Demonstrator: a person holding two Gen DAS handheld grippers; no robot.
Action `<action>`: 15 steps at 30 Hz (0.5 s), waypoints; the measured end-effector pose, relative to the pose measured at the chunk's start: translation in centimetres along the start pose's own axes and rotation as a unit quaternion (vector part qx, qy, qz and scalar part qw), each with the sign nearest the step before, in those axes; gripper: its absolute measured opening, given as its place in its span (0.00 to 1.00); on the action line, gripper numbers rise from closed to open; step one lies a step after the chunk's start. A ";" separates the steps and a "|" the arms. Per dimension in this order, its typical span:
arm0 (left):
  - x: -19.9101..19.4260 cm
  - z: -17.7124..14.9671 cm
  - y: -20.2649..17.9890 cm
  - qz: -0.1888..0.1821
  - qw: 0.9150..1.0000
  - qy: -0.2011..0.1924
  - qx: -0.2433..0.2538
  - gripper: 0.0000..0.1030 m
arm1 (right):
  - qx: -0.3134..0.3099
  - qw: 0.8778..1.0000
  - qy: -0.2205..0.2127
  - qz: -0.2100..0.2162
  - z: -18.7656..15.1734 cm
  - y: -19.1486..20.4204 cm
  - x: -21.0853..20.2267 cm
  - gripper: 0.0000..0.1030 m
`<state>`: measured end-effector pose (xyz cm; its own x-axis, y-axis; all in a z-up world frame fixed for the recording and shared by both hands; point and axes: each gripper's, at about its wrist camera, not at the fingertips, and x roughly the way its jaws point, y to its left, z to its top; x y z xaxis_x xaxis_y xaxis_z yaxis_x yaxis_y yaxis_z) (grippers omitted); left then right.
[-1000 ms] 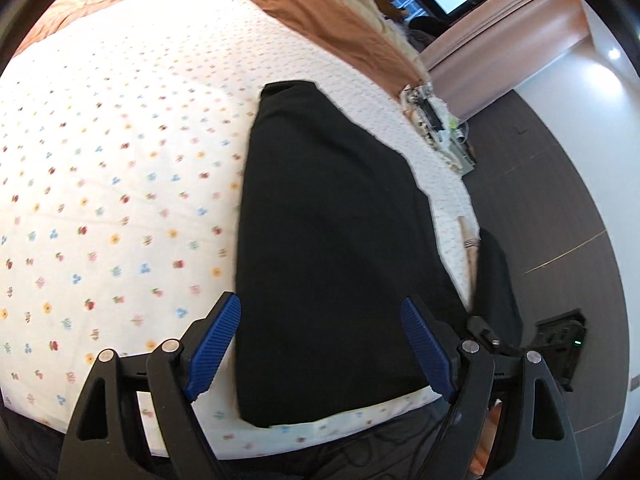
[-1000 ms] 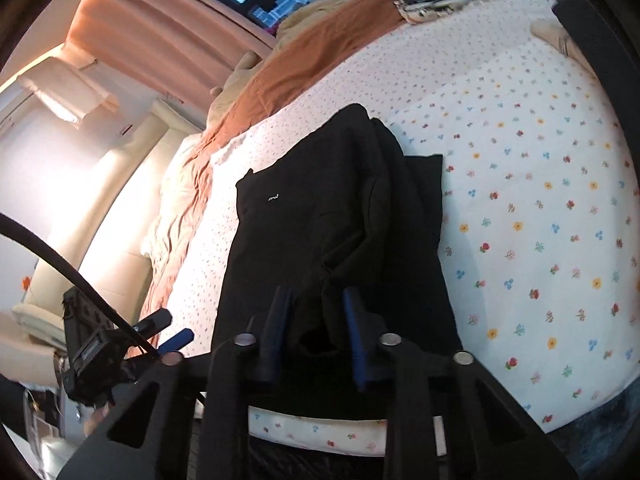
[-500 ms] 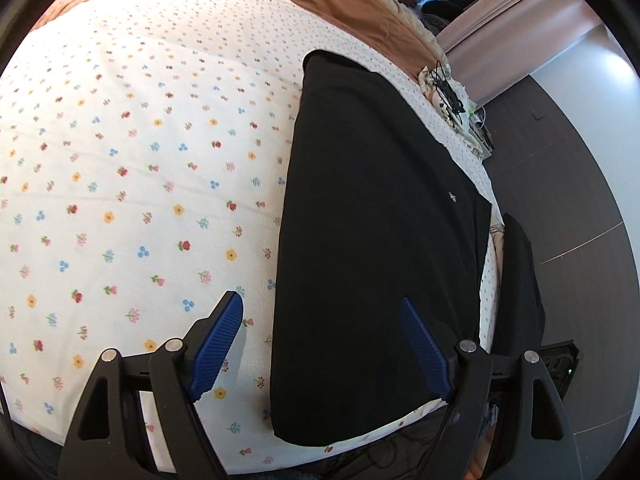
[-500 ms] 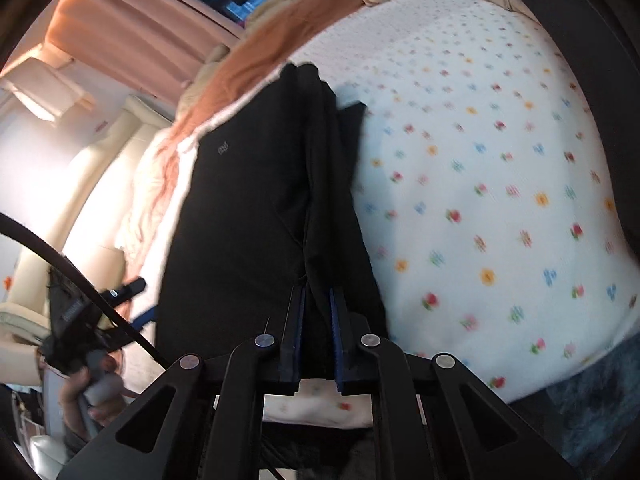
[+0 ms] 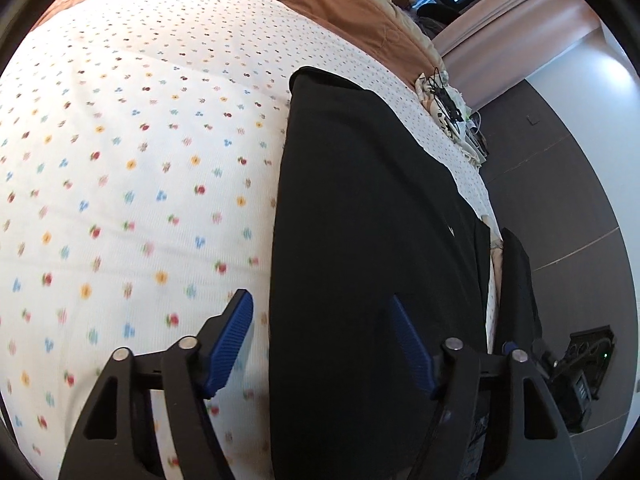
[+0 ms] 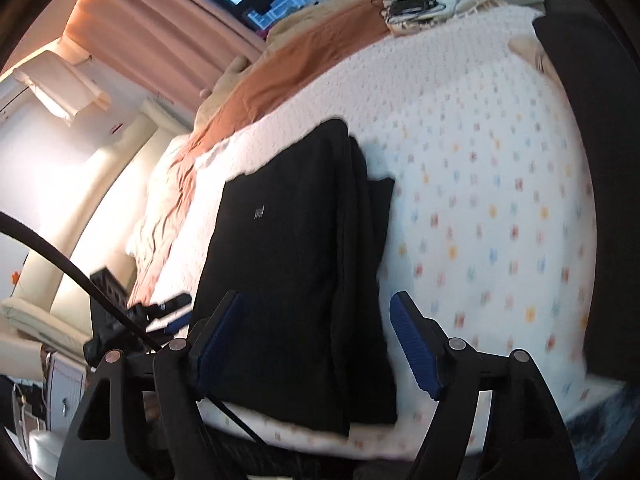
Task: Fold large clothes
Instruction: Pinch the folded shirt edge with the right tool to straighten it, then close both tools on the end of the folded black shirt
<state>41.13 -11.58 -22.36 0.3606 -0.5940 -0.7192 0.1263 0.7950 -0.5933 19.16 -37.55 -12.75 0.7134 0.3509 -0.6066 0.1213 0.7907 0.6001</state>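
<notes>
We see a large black garment (image 5: 372,240), folded into a long flat panel of smooth dark cloth, lying on the white bed sheet dotted with small coloured flowers (image 5: 140,168). In the right wrist view the black garment (image 6: 296,256) carries a tiny pale logo toward ten o'clock of its middle, and a thicker ridge of stacked folds runs along its side toward three o'clock, with a lower layer jutting out beyond it. Its near hem lies close to the bed edge at six o'clock. Our left gripper (image 5: 322,340) hangs over that near end with its blue-padded jaws apart, having just narrowed a little, gripping nothing. Our right gripper (image 6: 316,340) has just sprung its jaws wide, and the cloth lies free beneath them. A rust-brown blanket (image 6: 296,68) sits toward twelve o'clock.
</notes>
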 end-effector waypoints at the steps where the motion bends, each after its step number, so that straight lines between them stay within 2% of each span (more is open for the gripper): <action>1: 0.3 0.4 0.1 0.000 1.000 0.000 -0.001 0.65 | 0.001 1.000 -0.001 -0.002 0.8 -0.1 0.3 0.72; 6: 1.8 2.5 0.2 0.004 1.000 0.006 -0.001 0.61 | -0.004 1.000 0.006 0.001 3.9 0.2 3.0 0.72; 13: 3.6 4.7 0.1 -0.006 1.000 0.011 0.003 0.60 | -0.008 0.999 0.035 -0.006 7.5 0.8 9.1 0.72; 15: 4.1 5.2 -0.1 -0.008 1.000 0.012 0.002 0.60 | -0.013 0.999 0.041 -0.012 8.6 0.9 11.0 0.62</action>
<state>47.39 -13.41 -23.39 0.3362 -0.6093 -0.7181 0.1364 0.7860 -0.6030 33.06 -37.27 -14.34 0.6508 0.3707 -0.6625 0.1198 0.8116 0.5718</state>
